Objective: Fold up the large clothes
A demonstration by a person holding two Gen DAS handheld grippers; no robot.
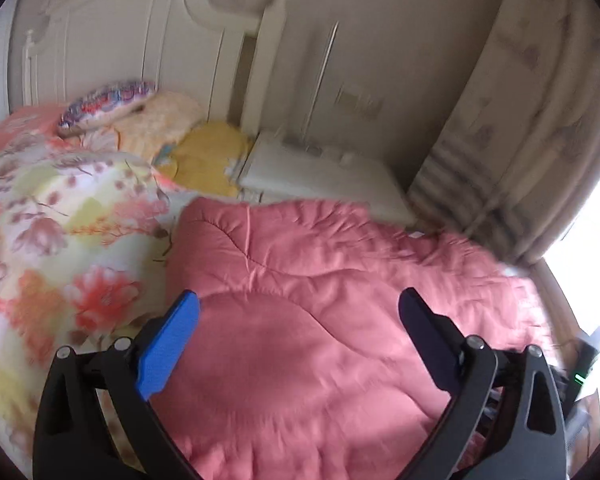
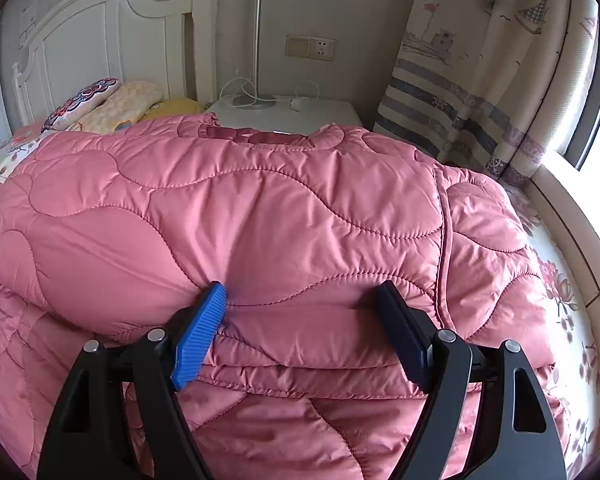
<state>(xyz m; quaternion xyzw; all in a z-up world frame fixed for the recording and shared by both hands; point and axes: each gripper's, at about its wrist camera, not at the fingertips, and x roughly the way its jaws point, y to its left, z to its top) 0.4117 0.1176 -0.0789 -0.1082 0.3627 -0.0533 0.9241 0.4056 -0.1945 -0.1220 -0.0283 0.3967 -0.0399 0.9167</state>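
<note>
Right wrist view: I am letting go of the pink quilted coat (image 2: 260, 220), folded near the bed's (image 2: 556, 256) window-side edge.
Right claw (image 2: 300, 320) is standing released astride the fold; left claw (image 1: 300, 320) is hovering released. I am backing out straight, avoiding snagging layers.

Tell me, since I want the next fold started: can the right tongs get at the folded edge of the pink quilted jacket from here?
Probably yes. The right tongs stand open with the pink quilted jacket edge bulging between the pads, nothing else in the way.
</note>
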